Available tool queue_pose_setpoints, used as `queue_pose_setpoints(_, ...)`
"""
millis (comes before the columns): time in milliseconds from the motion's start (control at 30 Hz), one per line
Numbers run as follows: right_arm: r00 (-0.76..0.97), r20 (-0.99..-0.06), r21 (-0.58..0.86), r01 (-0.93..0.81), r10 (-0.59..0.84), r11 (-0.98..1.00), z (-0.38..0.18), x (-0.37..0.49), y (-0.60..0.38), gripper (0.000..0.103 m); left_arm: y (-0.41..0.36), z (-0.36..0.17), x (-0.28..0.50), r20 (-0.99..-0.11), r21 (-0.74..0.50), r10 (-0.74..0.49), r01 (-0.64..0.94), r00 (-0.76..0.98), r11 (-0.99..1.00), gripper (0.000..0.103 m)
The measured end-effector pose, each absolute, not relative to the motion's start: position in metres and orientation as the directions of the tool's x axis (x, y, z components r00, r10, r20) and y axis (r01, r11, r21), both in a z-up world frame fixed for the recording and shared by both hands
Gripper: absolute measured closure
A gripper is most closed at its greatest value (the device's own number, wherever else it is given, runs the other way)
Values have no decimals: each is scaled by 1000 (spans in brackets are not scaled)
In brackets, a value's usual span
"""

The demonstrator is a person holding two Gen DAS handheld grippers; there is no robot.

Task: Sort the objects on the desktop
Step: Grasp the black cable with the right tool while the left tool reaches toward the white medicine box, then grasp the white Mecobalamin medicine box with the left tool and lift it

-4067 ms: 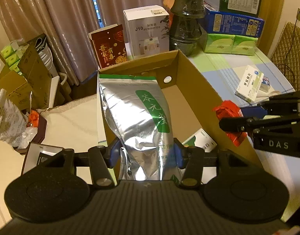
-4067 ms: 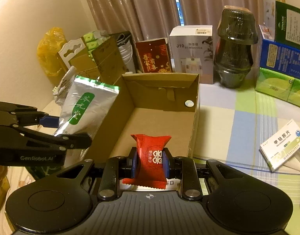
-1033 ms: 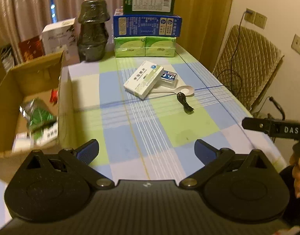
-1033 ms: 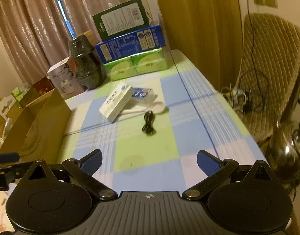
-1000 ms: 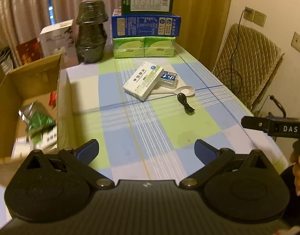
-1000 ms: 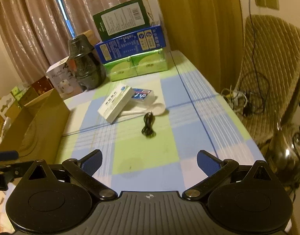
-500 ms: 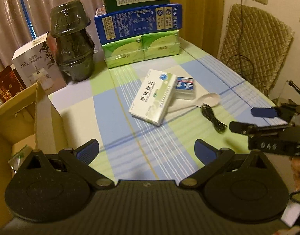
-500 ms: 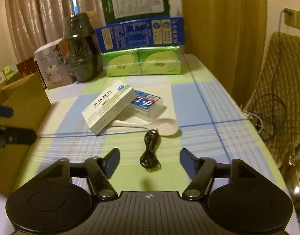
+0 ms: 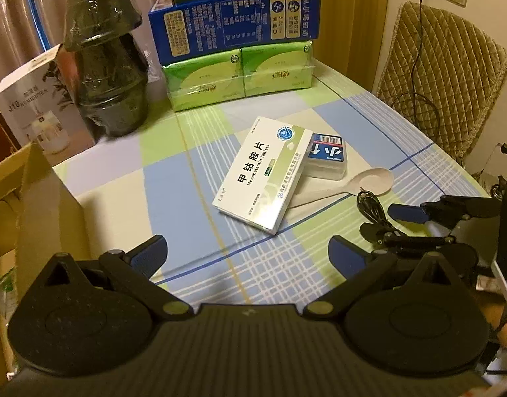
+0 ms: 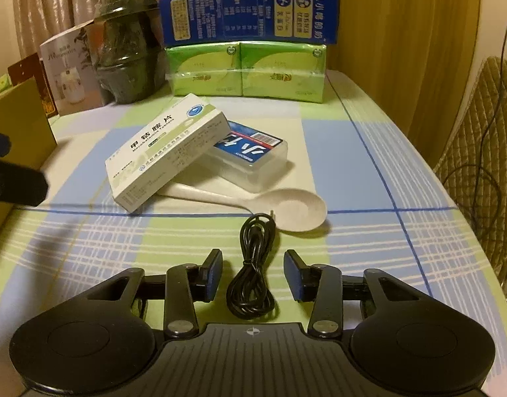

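A coiled black cable (image 10: 252, 274) lies on the checked tablecloth between the open fingers of my right gripper (image 10: 253, 276), which sits low over it without touching. Beyond it lie a cream spoon (image 10: 286, 208), a white medicine box (image 10: 167, 150) and a clear case with a blue label (image 10: 250, 158). My left gripper (image 9: 248, 253) is open and empty, short of the medicine box (image 9: 265, 178). The left wrist view also shows the right gripper (image 9: 385, 223) over the cable (image 9: 370, 206), the spoon (image 9: 372, 182) and the case (image 9: 327, 160).
A cardboard box (image 9: 28, 205) stands at the left table edge. At the back are green tissue packs (image 9: 236, 76), a blue carton (image 9: 233, 29), a wrapped dark pot stack (image 9: 104, 59) and a white humidifier box (image 9: 38, 102). A padded chair (image 9: 442, 76) is right of the table.
Both grippers released the silver bag and red packet into the cardboard box and swung right. In the last second the right gripper dropped over the cable and narrowed; the left neared the medicine box.
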State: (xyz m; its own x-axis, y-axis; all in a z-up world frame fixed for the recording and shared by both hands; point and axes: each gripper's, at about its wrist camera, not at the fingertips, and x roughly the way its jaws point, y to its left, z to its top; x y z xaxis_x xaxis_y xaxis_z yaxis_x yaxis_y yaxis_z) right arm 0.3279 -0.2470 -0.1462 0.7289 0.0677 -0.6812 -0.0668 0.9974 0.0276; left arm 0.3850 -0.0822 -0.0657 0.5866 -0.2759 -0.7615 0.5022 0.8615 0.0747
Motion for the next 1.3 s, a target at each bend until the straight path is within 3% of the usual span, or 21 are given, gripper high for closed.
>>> queue_pose_setpoints(67, 731, -679, 16, -70, 63, 997, -146, 329, -245, 75, -85, -68, 389, -766, 74, -278, 508, 580, 858, 1)
queue_pose_setpoints(133, 732, -679, 6, -73, 58, 997, -146, 330, -244, 89, -87, -71, 393, -770, 68, -283, 514, 572, 855, 1)
queue_pose_setpoints(867, 810, -585, 54, -22, 49, 998, -114, 353, -253, 90, -131, -93, 469, -825, 163, -289, 693, 486, 702, 2)
queue_pose_setpoints(1000, 814, -580, 52, -21, 47, 998, -112, 359, -254, 90, -143, -105, 483, -840, 166, -292, 729, 458, 664, 8)
queue_pose_setpoints(1200, 812, -581, 53, -20, 47, 998, -115, 365, -254, 90, -153, -123, 493, -844, 162, -314, 765, 434, 623, 10)
queue_pose_setpoints(1300, 809, -586, 57, -18, 48, 998, -116, 366, -255, 90, -156, -128, 498, -849, 144, -318, 765, 421, 627, 22)
